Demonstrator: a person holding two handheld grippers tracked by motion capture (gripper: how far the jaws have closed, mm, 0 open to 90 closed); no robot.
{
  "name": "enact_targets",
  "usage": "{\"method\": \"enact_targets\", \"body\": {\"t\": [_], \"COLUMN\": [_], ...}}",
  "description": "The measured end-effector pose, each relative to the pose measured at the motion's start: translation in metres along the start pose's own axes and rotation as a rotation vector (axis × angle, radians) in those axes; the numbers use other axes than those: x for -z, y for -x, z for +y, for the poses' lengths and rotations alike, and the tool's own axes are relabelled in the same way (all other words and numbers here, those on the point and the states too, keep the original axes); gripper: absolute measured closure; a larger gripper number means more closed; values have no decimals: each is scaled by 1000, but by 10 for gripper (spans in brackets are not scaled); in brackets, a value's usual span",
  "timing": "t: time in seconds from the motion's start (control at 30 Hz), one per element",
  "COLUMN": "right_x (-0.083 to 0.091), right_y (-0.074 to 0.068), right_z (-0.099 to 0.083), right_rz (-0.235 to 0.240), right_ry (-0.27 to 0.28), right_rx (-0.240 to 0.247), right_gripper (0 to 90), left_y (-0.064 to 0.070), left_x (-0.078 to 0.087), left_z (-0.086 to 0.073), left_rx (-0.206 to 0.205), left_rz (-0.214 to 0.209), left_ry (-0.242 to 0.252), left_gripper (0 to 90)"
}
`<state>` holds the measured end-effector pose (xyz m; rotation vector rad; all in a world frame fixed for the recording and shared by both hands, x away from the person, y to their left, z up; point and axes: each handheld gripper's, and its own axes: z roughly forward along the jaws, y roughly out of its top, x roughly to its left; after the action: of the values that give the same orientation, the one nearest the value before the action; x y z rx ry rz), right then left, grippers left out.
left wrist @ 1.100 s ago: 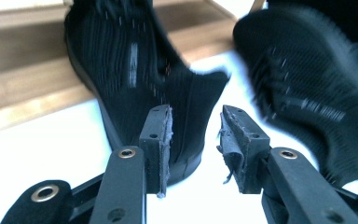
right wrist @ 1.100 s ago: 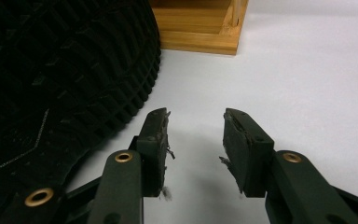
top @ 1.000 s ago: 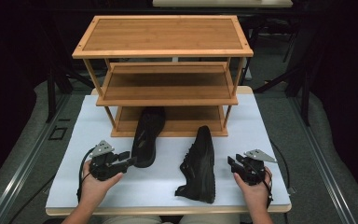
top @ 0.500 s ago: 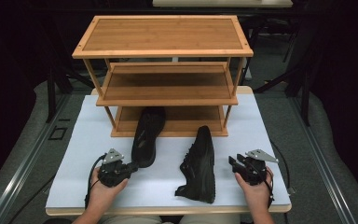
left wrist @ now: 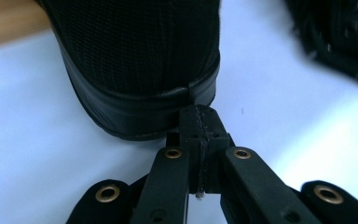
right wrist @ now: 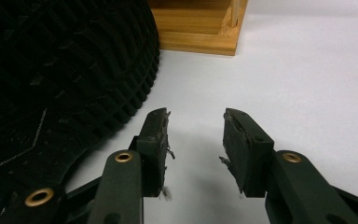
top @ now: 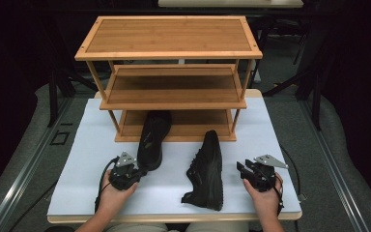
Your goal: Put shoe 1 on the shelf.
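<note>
Two black shoes lie on the white table [top: 96, 145] in front of a wooden shoe rack [top: 169, 72]. The left shoe [top: 153, 137] stands upright with its toe under the bottom shelf. My left gripper [top: 138, 170] sits at its heel [left wrist: 140, 70]; in the left gripper view the gripper [left wrist: 200, 126] is shut, tips against the heel's lower rim, nothing visibly between the pads. The right shoe [top: 207, 169] lies on its side, sole [right wrist: 51, 79] facing right. My right gripper [top: 242, 168] stands open just right of that sole, and in its own view the gripper [right wrist: 196, 140] has bare table between its jaws.
The rack has three shelves, all bare apart from the left shoe's toe on the lowest. Its front right foot [right wrist: 205, 32] is ahead of the right gripper. White table extends right of the rack. The table's front edge [top: 174, 218] runs close under both hands.
My left gripper has slid right and slightly toward me, ending at the left shoe's heel. The right gripper and both shoes have barely moved.
</note>
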<state>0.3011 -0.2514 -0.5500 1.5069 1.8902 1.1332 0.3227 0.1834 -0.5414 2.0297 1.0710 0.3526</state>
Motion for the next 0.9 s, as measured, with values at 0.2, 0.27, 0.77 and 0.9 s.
{"method": "enact_targets", "body": {"t": [0.2,0.27,0.77,0.9], "right_x": [-1,-1,-2,-1], "right_y": [-2,-2,-2,-3], "right_z": [0,0,0,0], "right_rz": [-1,-2,2,5], "right_ry": [2,1,6,0], "right_rx": [6,6,8,10], "right_gripper": [599,599,601,603], "left_y": [-11,-11,-26,-31], "left_x": [-8,-13,-48,-53], "left_z": [16,21,47,51], "left_rx": [10,3,111,127], "left_rz": [2,-1,3,14], "left_ry": [35,37,74,69], "left_gripper": [900,900,900,900]}}
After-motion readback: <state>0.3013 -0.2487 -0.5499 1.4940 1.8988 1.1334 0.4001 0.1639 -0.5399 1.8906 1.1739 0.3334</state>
